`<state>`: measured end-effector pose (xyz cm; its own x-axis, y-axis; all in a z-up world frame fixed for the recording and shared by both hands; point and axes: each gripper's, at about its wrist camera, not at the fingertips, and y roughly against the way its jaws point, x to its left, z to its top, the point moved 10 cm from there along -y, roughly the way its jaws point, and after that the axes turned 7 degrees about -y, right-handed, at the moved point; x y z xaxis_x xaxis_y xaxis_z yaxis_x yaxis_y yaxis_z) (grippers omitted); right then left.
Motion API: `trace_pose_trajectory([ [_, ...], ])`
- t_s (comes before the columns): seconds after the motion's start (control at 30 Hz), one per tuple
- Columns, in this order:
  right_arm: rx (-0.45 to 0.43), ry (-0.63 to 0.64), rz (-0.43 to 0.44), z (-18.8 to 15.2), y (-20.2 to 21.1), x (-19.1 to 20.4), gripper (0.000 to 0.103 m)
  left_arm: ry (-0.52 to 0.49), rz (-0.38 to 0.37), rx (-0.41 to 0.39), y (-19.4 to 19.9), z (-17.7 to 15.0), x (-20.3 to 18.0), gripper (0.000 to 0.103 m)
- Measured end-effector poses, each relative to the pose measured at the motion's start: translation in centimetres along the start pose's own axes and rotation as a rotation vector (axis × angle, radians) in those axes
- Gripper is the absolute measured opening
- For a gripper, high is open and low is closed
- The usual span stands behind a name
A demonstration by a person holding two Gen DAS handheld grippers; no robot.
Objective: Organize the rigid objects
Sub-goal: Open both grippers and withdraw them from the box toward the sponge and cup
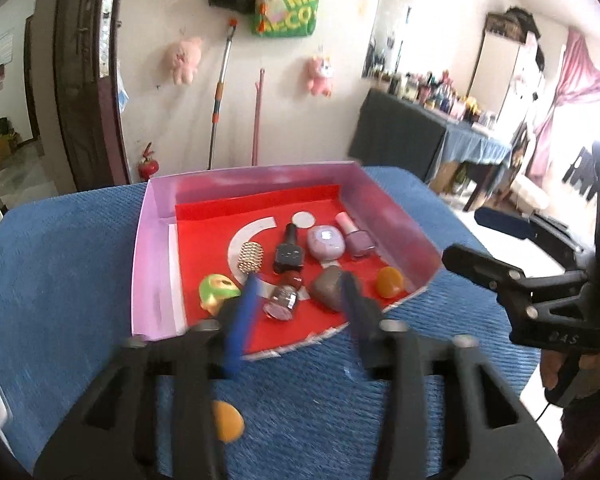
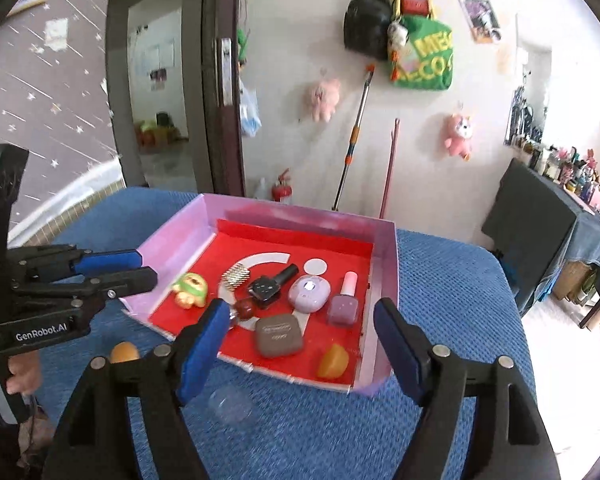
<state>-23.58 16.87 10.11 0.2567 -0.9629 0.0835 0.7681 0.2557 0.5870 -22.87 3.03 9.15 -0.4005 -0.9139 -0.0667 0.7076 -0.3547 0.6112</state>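
A shallow pink cardboard tray with a red floor [image 2: 384, 264] sits mid-frame on the blue textured tablecloth [image 2: 452, 320], its near edge cut low and ragged, and bare cloth runs all round it. Inside lie a green-capped toy figure [image 2: 190, 289], a gold mesh roller [image 2: 236, 275], a black nail polish bottle [image 2: 270, 286], a lilac oval case [image 2: 309, 293], a mauve polish bottle [image 2: 345, 302], a taupe compact [image 2: 278, 335] and an orange wedge [image 2: 332, 361]. Outside, low in frame, rest an orange ball [image 1: 227, 421] and a clear round lid [image 2: 231, 404]. The left gripper [image 1: 296, 300] and right gripper [image 2: 300, 340] both stand spread with nothing between their pads, above the tray's near edge.
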Motion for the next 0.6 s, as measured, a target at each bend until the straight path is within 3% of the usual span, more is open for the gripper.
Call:
trace_pose_trajectory([
  [0.03,-0.015,-0.004,0.005,-0.3,0.7,0.2,0.079,0.004,0.006,-0.043,1.0,-0.2,-0.3,0.073],
  [0.13,-0.054,-0.017,0.022,-1.6,3.0,0.9,0.083,-0.006,0.044,-0.108,2.9,-0.8,-0.7,0.073],
  [0.27,-0.096,-0.043,0.014,-3.1,5.0,1.1,0.088,0.041,0.025,-0.134,4.4,-2.0,-0.8,0.074],
  [0.43,-0.147,-0.08,-0.01,-5.4,6.8,0.8,0.099,0.041,0.141,-0.188,6.0,-3.9,-0.4,0.088],
  [0.6,-0.175,-0.108,-0.041,-7.9,7.3,0.6,0.103,0.035,0.212,-0.205,6.7,-5.9,-0.1,0.089],
])
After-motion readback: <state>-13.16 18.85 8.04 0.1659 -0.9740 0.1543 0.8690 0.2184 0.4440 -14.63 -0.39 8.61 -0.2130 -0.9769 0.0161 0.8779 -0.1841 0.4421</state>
